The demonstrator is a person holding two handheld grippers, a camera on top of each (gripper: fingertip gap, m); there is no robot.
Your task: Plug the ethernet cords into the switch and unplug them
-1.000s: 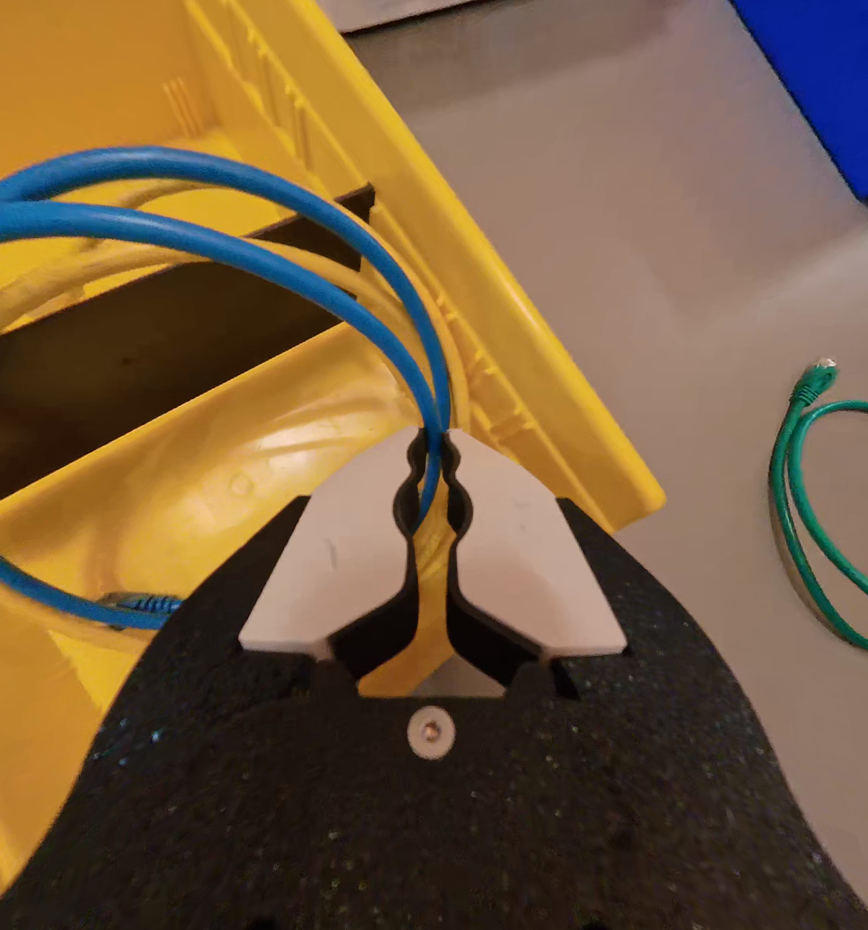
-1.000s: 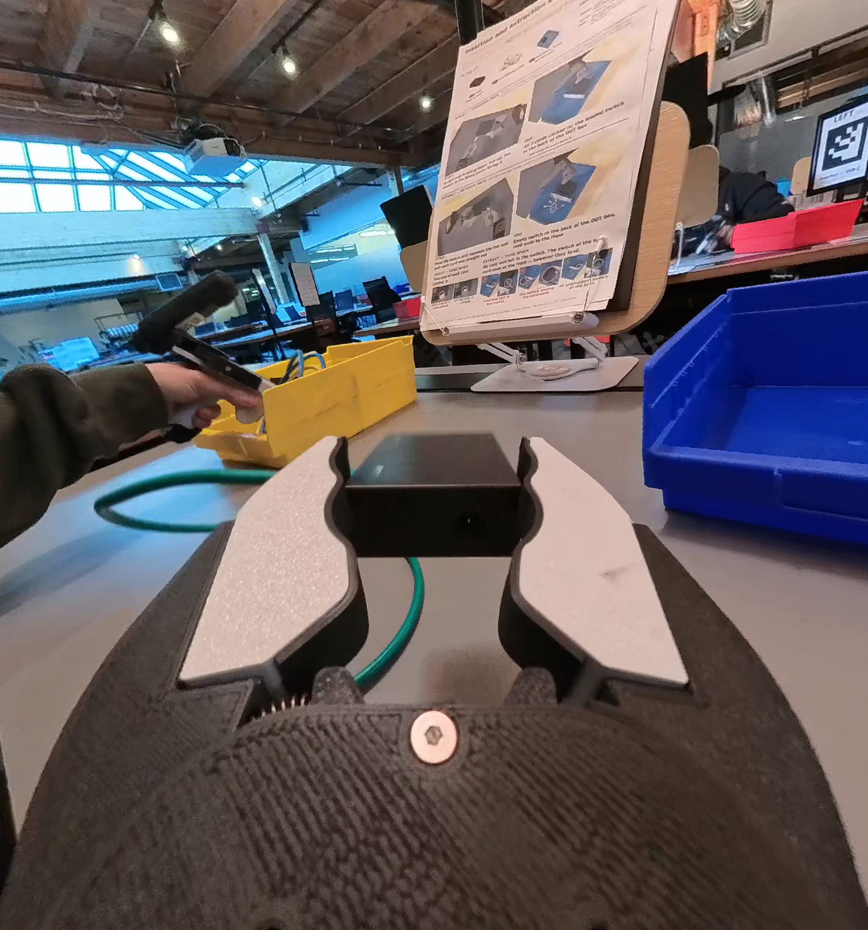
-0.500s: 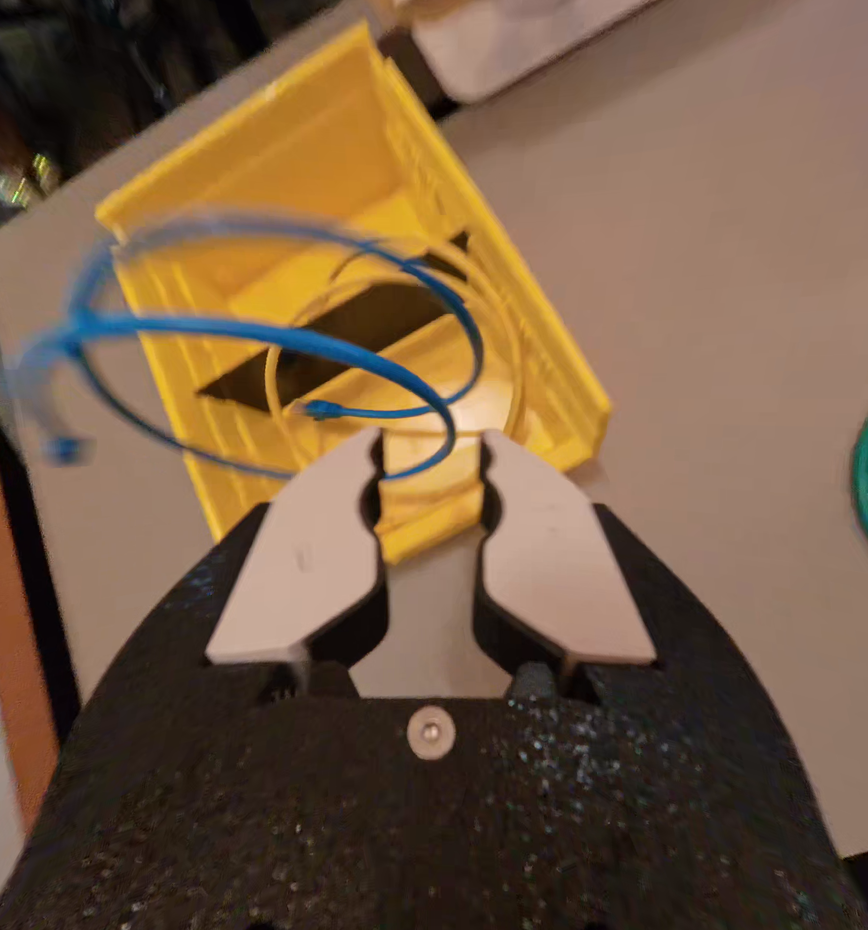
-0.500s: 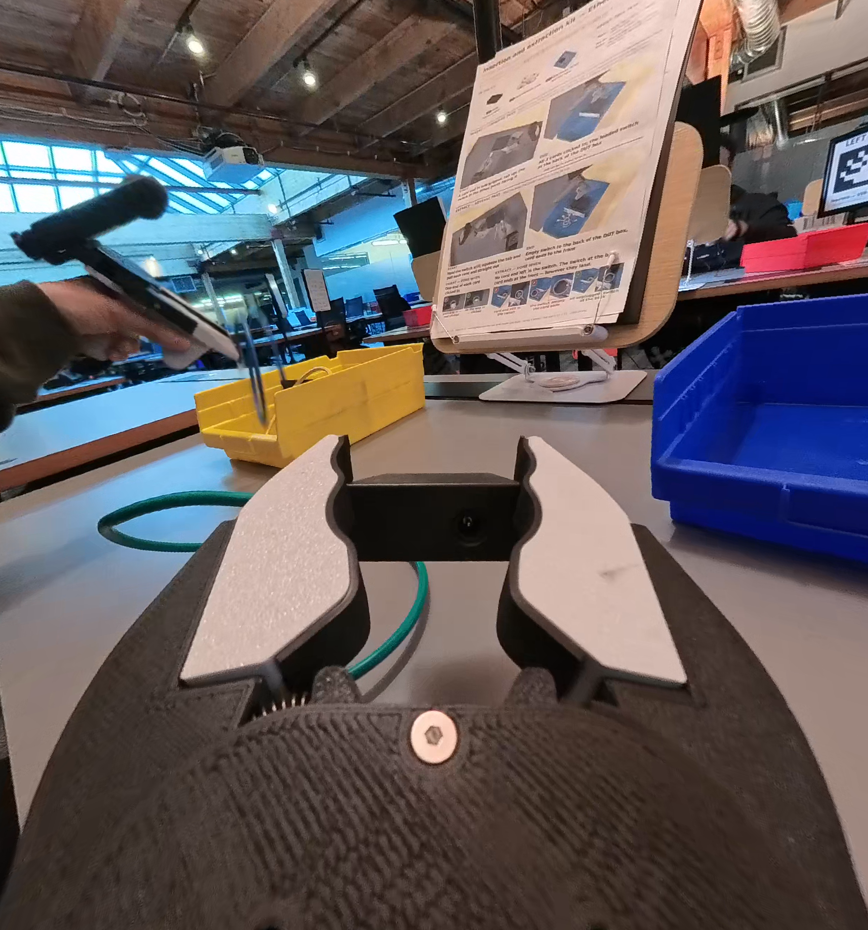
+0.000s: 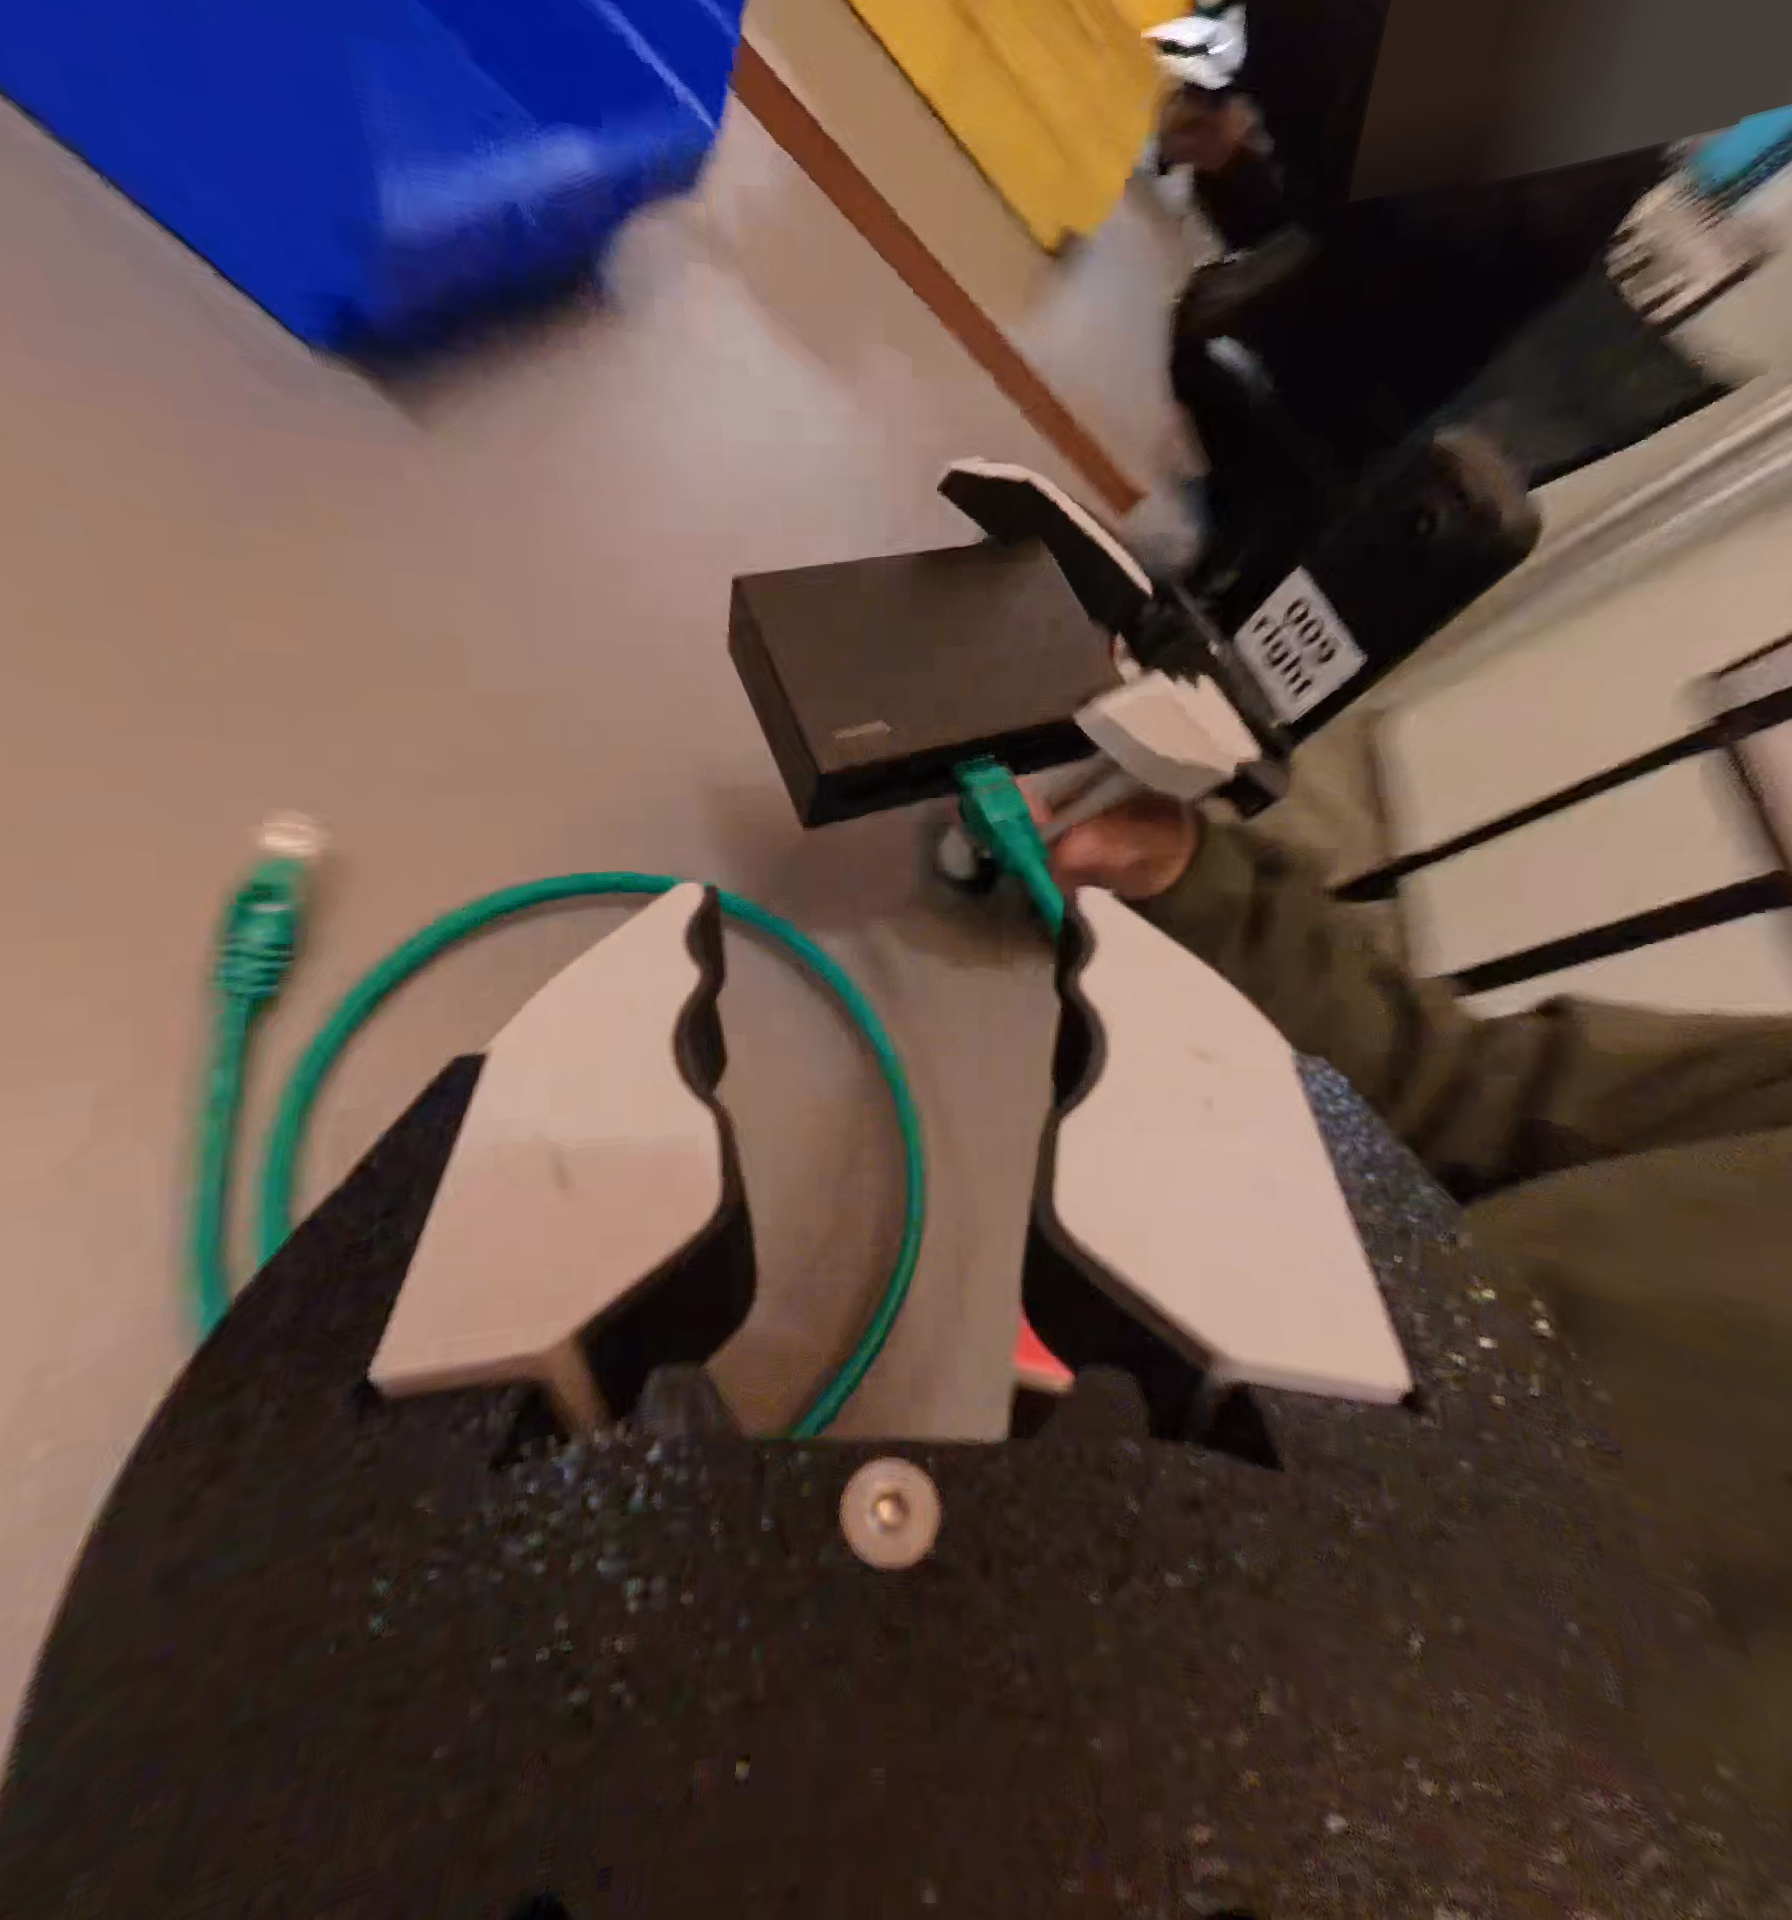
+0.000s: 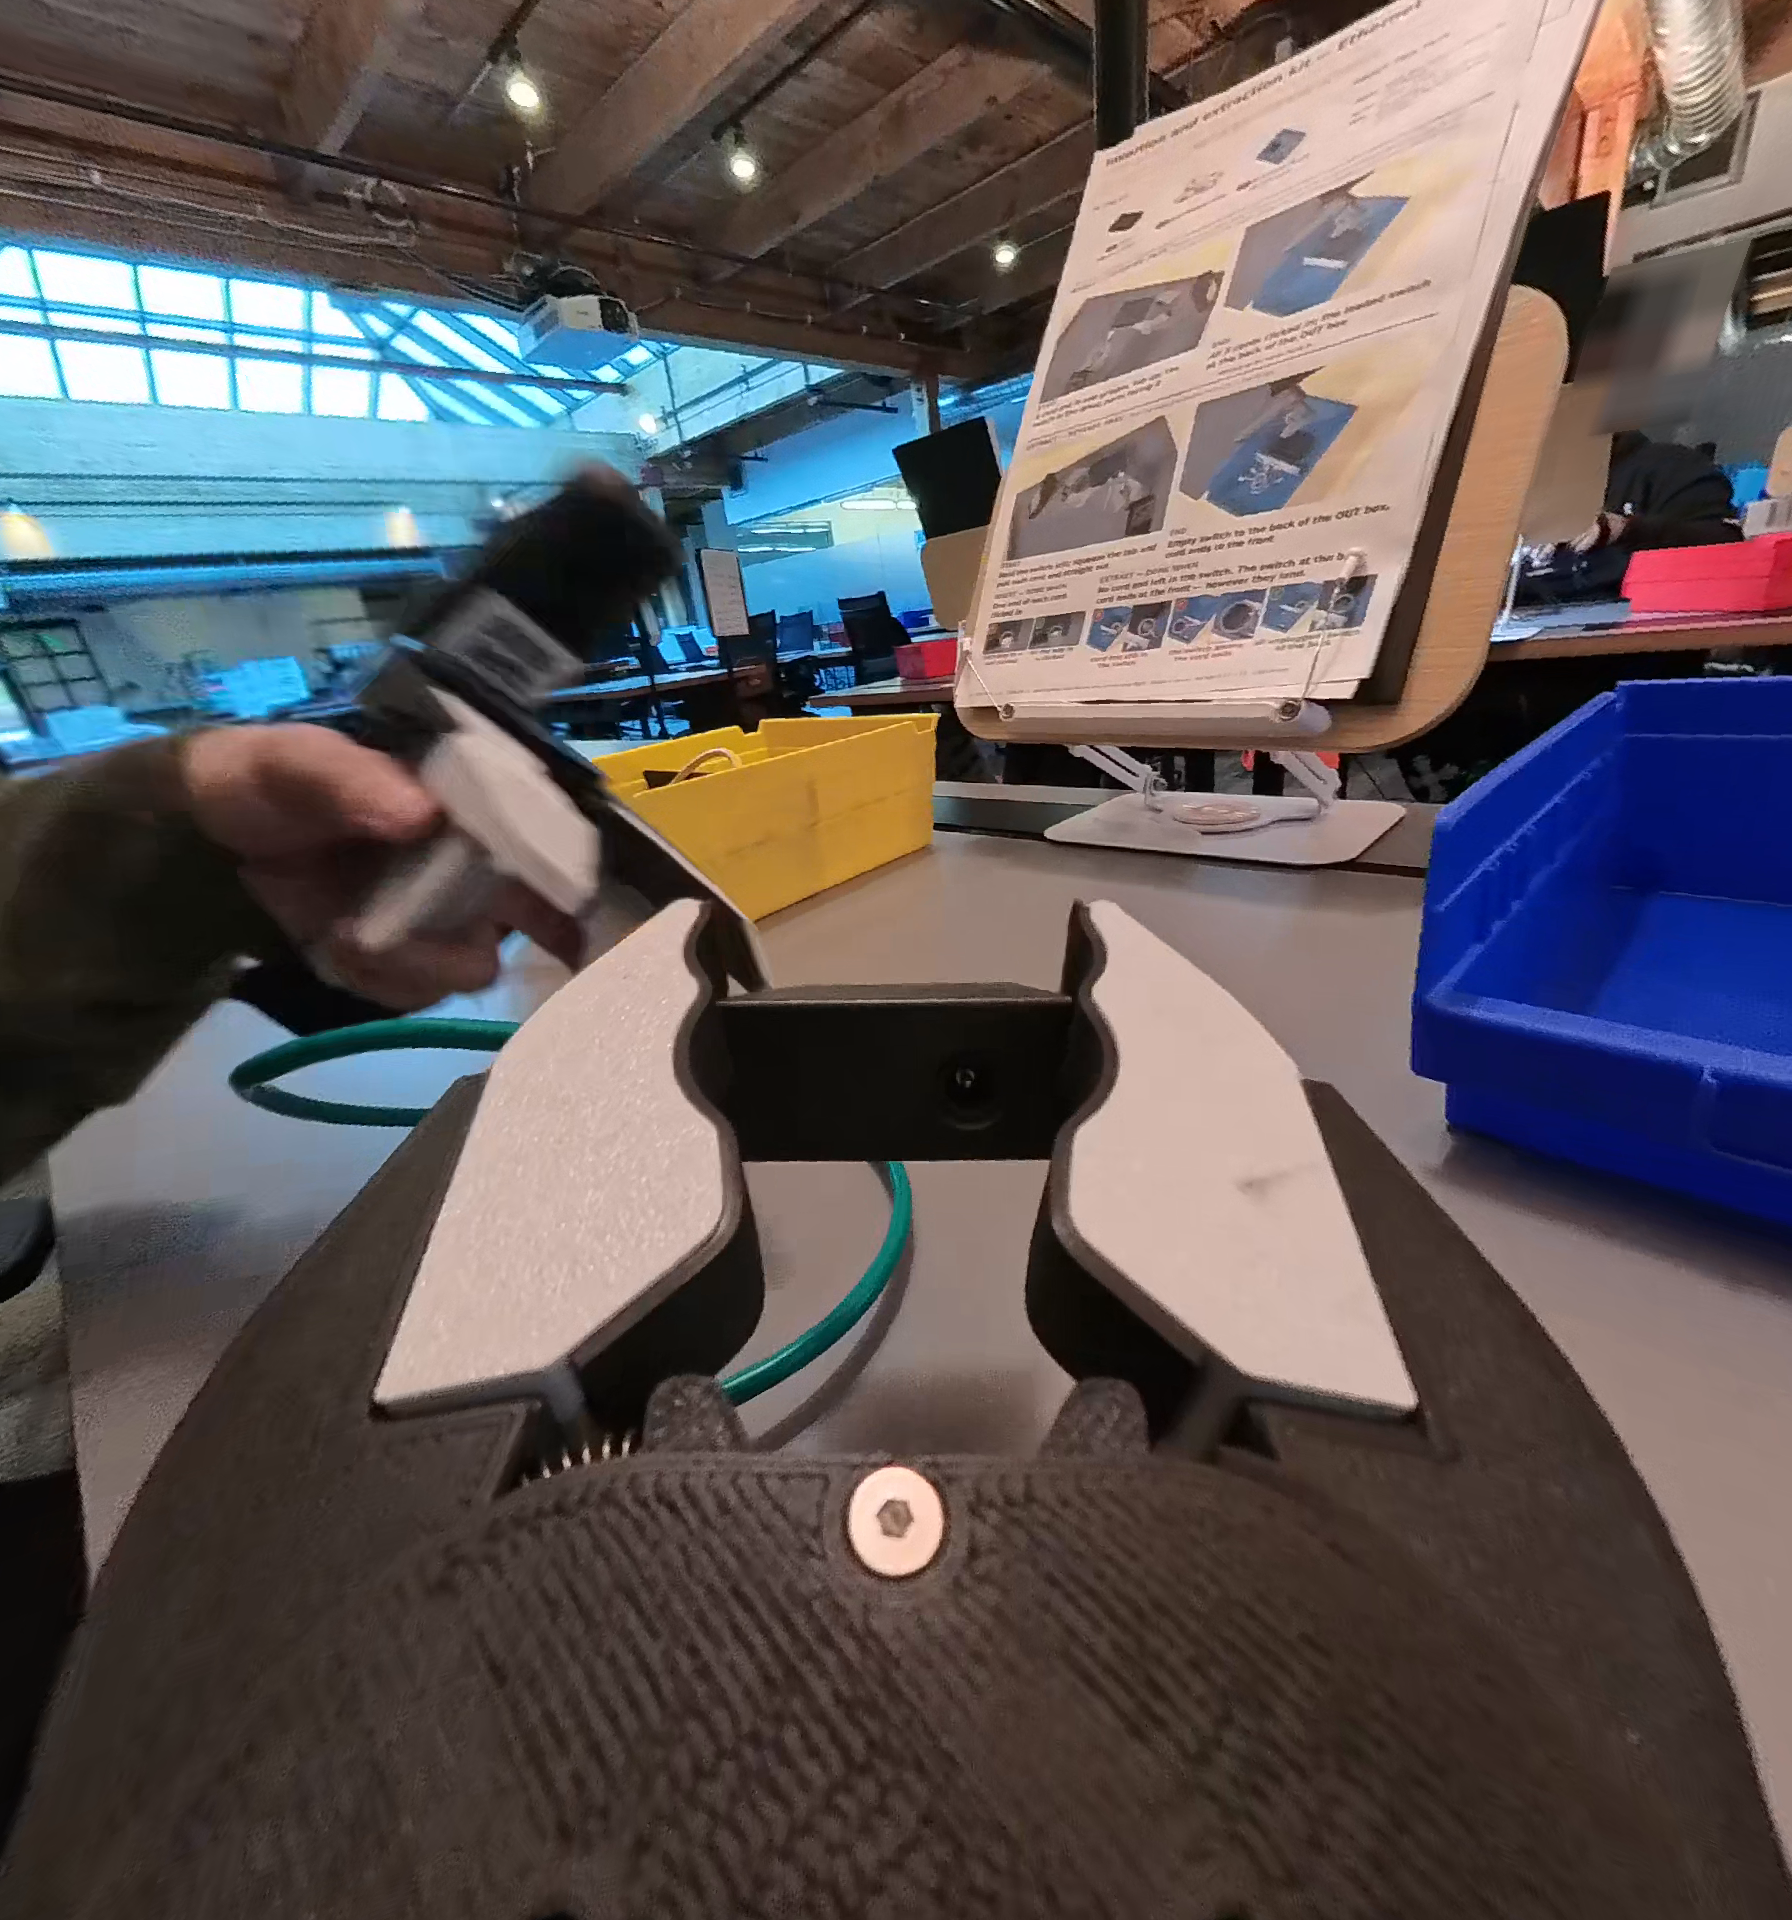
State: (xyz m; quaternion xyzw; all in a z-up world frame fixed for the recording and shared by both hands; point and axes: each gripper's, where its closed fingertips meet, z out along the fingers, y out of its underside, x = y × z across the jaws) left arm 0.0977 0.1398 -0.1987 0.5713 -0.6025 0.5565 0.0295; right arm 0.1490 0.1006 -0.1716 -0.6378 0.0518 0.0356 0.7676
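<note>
The right gripper (image 6: 890,940) is clamping the black switch (image 5: 923,665) by its end, holding it just above the grey table (image 5: 300,623), and one end of the green ethernet cord (image 5: 871,1049) is sitting plugged into the switch's front. The left gripper (image 5: 887,914) is hovering over the cord's loop with its jaws wide apart and nothing between them. The cord's other plug (image 5: 258,925) is lying loose on the table, with a blue bin (image 6: 1650,935) and a yellow bin (image 6: 788,800) standing farther back.
</note>
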